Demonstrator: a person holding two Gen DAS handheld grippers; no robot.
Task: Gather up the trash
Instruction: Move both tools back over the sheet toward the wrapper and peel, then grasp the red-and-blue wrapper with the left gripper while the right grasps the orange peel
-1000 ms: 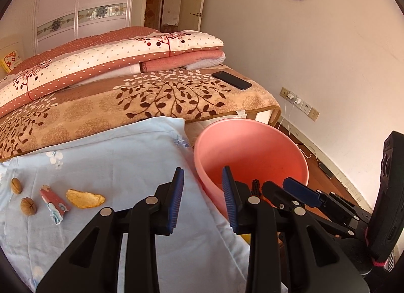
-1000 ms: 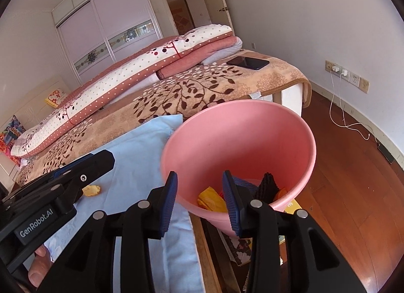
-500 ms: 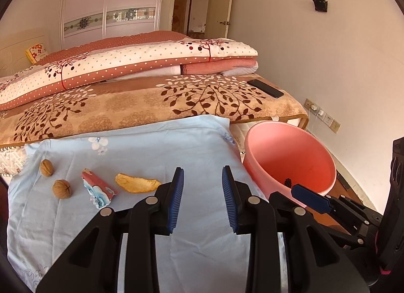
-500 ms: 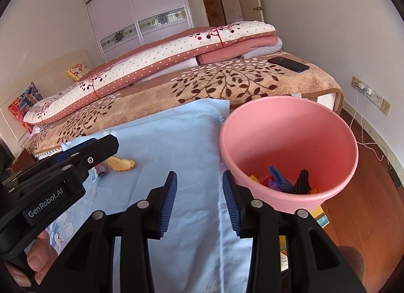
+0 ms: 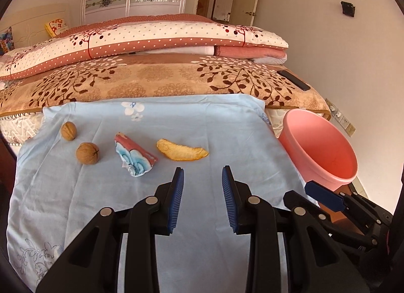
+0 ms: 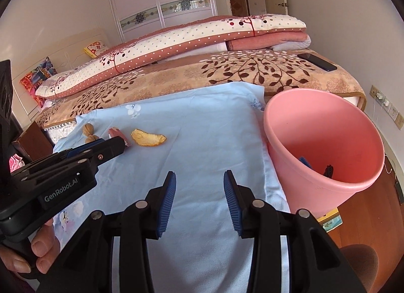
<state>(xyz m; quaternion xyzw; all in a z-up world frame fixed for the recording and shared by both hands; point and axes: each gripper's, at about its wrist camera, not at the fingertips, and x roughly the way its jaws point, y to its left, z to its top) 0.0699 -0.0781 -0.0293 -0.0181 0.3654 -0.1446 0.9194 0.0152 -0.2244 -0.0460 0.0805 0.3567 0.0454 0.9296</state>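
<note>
On the light blue cloth [image 5: 217, 126] lie an orange peel [image 5: 181, 153], a crumpled red-and-blue wrapper [image 5: 133, 158] and two walnuts [image 5: 87, 153] [image 5: 68, 130]. My left gripper [image 5: 202, 170] hovers open just short of the peel, nothing between its blue pads. My right gripper [image 6: 200, 174] is over bare cloth, its jaws opening and nothing between them. The pink bin [image 6: 315, 121] stands to its right, past the cloth's edge, with a dark scrap [image 6: 328, 170] and a blue piece inside. The peel [image 6: 147, 137] shows ahead and to the left.
A bed with a leaf-patterned blanket [image 5: 156, 78] and folded dotted quilts runs behind the cloth. A black phone [image 5: 294, 79] lies on its right corner. A hand [image 6: 43, 245] holds the left gripper's handle. Wooden floor and wall sockets are right of the bin.
Both grippers have swung left, away from the bin and over the cloth. The peel, wrapper and walnuts now sit near the middle of the left wrist view. The right jaws stand slightly wider.
</note>
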